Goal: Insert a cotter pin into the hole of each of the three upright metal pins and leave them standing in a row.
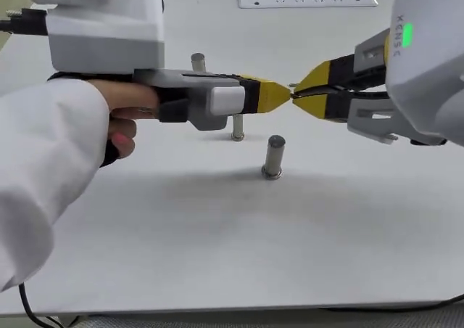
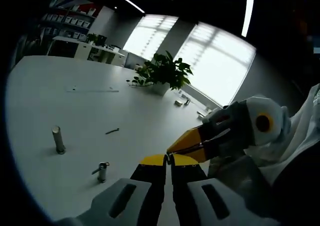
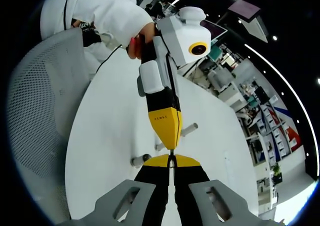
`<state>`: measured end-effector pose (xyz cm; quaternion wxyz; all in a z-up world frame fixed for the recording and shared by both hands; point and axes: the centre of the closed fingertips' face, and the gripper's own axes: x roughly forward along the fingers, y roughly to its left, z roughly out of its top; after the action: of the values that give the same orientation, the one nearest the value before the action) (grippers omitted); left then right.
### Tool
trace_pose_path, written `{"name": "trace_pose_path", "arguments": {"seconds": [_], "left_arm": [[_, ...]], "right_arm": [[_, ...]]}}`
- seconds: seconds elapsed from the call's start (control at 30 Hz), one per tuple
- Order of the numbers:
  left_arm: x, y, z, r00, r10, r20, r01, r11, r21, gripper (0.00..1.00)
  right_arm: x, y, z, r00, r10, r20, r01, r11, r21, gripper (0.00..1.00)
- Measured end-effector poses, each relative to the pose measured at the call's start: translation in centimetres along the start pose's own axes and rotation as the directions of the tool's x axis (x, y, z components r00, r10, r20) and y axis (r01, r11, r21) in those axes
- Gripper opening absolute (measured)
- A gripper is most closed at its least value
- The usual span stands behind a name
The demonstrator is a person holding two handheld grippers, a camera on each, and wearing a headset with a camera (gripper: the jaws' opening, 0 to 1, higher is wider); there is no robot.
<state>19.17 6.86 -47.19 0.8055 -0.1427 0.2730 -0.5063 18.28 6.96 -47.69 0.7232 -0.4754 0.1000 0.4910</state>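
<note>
My left gripper (image 1: 287, 94) comes in from the left and my right gripper (image 1: 296, 96) from the right, meeting tip to tip above the table. A thin cotter pin (image 1: 292, 88) shows as a small sliver where they meet, pinched in the right jaws. The left jaws are shut and touch it. Three upright metal pins stand below: the back one (image 1: 198, 61), the middle one (image 1: 238, 129) half hidden under the left gripper, and the front one (image 1: 273, 156). In the left gripper view one metal pin (image 2: 102, 171) carries a cotter pin through it, and another (image 2: 58, 139) stands bare.
A loose cotter pin (image 2: 112, 131) lies on the white table (image 1: 217, 241) beyond the metal pins. A white power strip (image 1: 308, 0) lies at the far edge. A potted plant (image 2: 162, 73) stands farther off. A mesh chair (image 3: 45, 111) is beside the table.
</note>
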Motion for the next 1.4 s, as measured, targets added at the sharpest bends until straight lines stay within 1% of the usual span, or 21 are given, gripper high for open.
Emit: {"name": "trace_pose_path", "arguments": {"seconds": [0.07,0.3,0.33,0.37,0.43,0.5,0.7,0.77,0.83,0.93,1.0,1.13,1.17,1.2,1.23,1.27,1.3,1.33,1.37,1.4], "left_arm": [[0.0,0.0,0.0,1.0,-0.006,0.0,0.006,1.0,-0.003,0.0],[-0.1,-0.1,-0.2,0.9997,-0.019,-0.018,0.018,1.0,-0.004,0.0],[-0.1,-0.1,-0.2,0.9997,-0.018,-0.018,0.018,1.0,-0.004,0.0],[-0.1,0.0,-0.1,0.9999,-0.011,-0.006,0.011,1.0,0.014,0.0],[-0.1,0.0,0.0,0.9999,-0.01,-0.004,0.01,1.0,0.012,0.0],[-0.1,0.0,-0.1,0.9999,-0.009,-0.007,0.009,1.0,-0.015,0.0],[0.0,0.0,-0.2,0.9999,-0.011,-0.005,0.011,0.999,-0.034,0.0],[0.1,0.0,-0.2,1.0,-0.006,-0.008,0.006,0.999,-0.033,0.0],[0.1,0.0,-0.2,1.0,-0.001,-0.003,0.001,0.999,-0.032,0.0],[0.2,-0.1,-0.4,0.9999,0.001,-0.011,-0.002,1.0,-0.025,0.0],[0.3,-0.2,-0.5,0.9999,0.004,-0.015,-0.004,1.0,-0.013,0.0],[0.4,-0.3,-0.8,0.9997,0.005,-0.024,-0.005,1.0,-0.013,0.0],[0.4,-0.3,-0.8,0.9997,0.005,-0.023,-0.005,1.0,-0.016,0.0],[0.3,-0.3,-0.8,0.9997,0.005,-0.024,-0.006,1.0,-0.018,0.0],[0.3,-0.3,-0.9,0.9996,0.005,-0.028,-0.005,1.0,-0.019,0.0],[0.3,-0.4,-1.1,0.9994,0.006,-0.034,-0.007,1.0,-0.014,0.0],[0.2,-0.4,-1.3,0.9991,0.011,-0.042,-0.011,1.0,-0.006,0.0],[0.2,-0.4,-1.4,0.9988,0.014,-0.046,-0.014,1.0,0.001,0.0],[0.1,-0.4,-1.6,0.9986,0.013,-0.051,-0.012,1.0,0.006,0.0],[0.0,-0.4,-1.7,0.9984,0.013,-0.055,-0.012,1.0,0.011,0.0]], "right_arm": [[-0.1,0.0,0.2,1.0,-0.004,0.004,0.004,1.0,-0.002,0.0],[-0.2,0.0,0.4,1.0,-0.004,0.008,0.004,1.0,-0.014,0.0],[-0.2,0.0,0.4,1.0,-0.004,0.008,0.004,1.0,-0.016,0.0],[-0.3,-0.1,0.5,0.9999,-0.011,0.007,0.011,1.0,-0.024,0.0],[-0.3,-0.2,0.5,0.9999,-0.013,0.005,0.013,0.999,-0.031,0.0],[-0.3,-0.1,0.5,0.9999,-0.013,0.006,0.013,1.0,-0.028,0.0],[-0.2,0.0,0.9,0.9999,-0.016,0.005,0.017,0.999,-0.043,0.0],[-0.2,0.0,0.8,0.9999,-0.014,0.005,0.014,0.999,-0.034,0.0],[-0.3,0.0,0.7,0.9998,-0.017,0.006,0.017,0.999,-0.04,0.0],[-0.3,0.2,0.6,1.0,-0.006,0.007,0.006,0.999,-0.049,0.0],[-0.4,0.3,0.6,1.0,-0.003,0.006,0.003,0.998,-0.065,0.0],[-0.3,0.2,0.9,0.9999,0.011,0.01,-0.01,0.993,-0.116,0.0],[-0.4,0.0,0.1,0.9999,-0.014,-0.003,0.014,0.995,-0.098,0.0],[-0.2,-0.1,0.3,0.9998,-0.018,0.012,0.019,0.992,-0.128,0.0],[-0.5,0.0,-0.7,0.9995,-0.028,-0.015,0.026,0.992,-0.123,0.04],[-0.4,0.1,-1.0,0.9995,-0.03,-0.007,0.029,0.994,-0.109,0.1],[-0.3,0.4,-1.1,0.9999,-0.012,0.009,0.012,0.999,-0.053,0.15],[-0.3,0.3,-1.2,0.9997,-0.018,0.013,0.019,1.0,-0.022,0.17],[-0.4,-0.2,-0.8,0.9991,-0.033,0.027,0.033,0.999,-0.018,0.19],[-0.4,-0.4,-1.0,0.9991,-0.032,0.026,0.032,0.999,-0.008,0.2]]}}
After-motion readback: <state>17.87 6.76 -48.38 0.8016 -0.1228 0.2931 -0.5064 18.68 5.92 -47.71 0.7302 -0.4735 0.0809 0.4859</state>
